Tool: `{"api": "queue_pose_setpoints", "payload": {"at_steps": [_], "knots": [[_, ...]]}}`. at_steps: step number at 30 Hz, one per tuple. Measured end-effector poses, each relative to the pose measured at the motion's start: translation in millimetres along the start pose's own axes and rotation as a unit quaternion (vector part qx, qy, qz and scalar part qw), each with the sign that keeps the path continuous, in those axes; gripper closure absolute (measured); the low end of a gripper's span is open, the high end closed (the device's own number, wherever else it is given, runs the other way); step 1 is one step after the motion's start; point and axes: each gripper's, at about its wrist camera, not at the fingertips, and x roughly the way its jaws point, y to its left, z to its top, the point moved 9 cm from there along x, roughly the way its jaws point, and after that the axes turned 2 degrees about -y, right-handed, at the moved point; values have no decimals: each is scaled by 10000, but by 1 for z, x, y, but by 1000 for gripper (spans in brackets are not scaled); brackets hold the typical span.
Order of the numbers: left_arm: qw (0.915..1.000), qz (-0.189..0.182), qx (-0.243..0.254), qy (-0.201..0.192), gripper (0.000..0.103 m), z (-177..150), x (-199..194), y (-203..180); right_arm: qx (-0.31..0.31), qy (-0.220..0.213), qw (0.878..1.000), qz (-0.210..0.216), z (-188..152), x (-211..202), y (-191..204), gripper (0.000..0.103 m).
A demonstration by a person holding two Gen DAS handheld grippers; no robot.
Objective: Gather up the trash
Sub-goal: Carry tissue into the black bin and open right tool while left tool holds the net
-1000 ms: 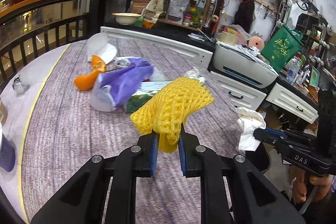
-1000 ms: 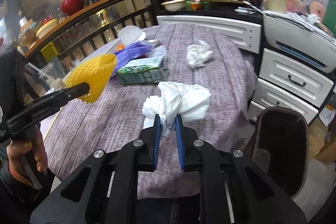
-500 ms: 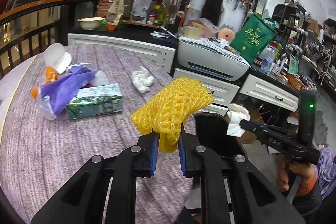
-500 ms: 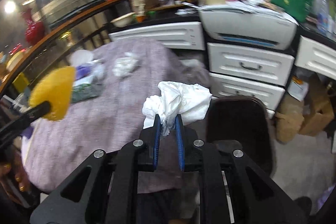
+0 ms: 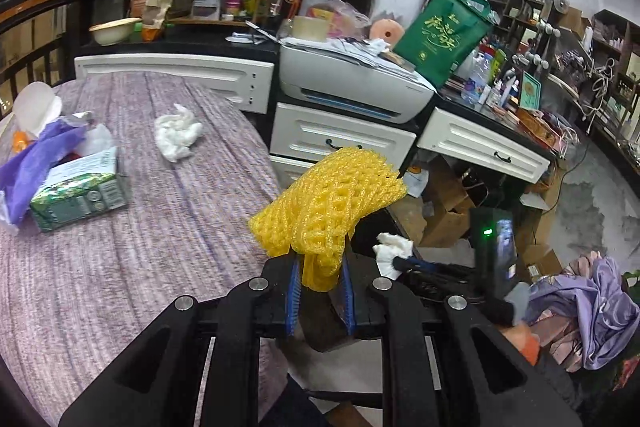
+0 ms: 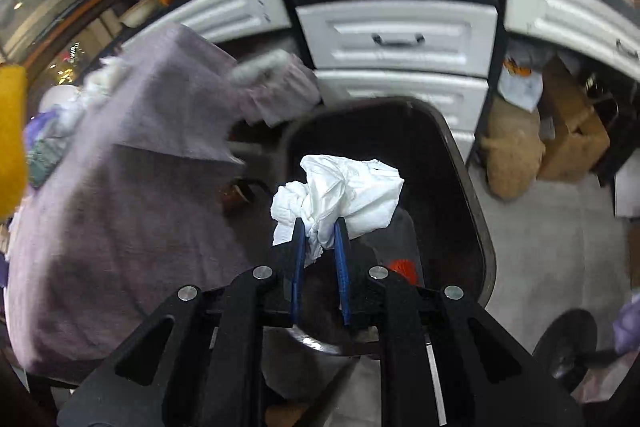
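The right gripper (image 6: pixel 319 233) is pinching a crumpled white tissue (image 6: pixel 340 187) right above the open black trash bin (image 6: pixel 476 195). The left gripper (image 5: pixel 320 277) is squeezing a yellow foam fruit net (image 5: pixel 328 203), near the bin but more over the table edge. If it lets go there, the light net could miss the bin.
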Motion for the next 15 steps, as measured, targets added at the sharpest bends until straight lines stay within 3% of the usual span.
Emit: {"api": "queue_pose_setpoints", "payload": {"at_steps": [5, 7, 15], "knots": [[9997, -79, 188, 114, 86, -2, 15, -17, 274, 334, 9990, -123, -18, 32, -18, 68], [9995, -116, 250, 178, 86, -3, 22, -23, 337, 355, 9986, -185, -24, 36, -25, 46], [9970, -345, 470, 500, 86, -10, 50, -46, 647, 51, 9974, -309, -25, 8, -48, 41]]}}
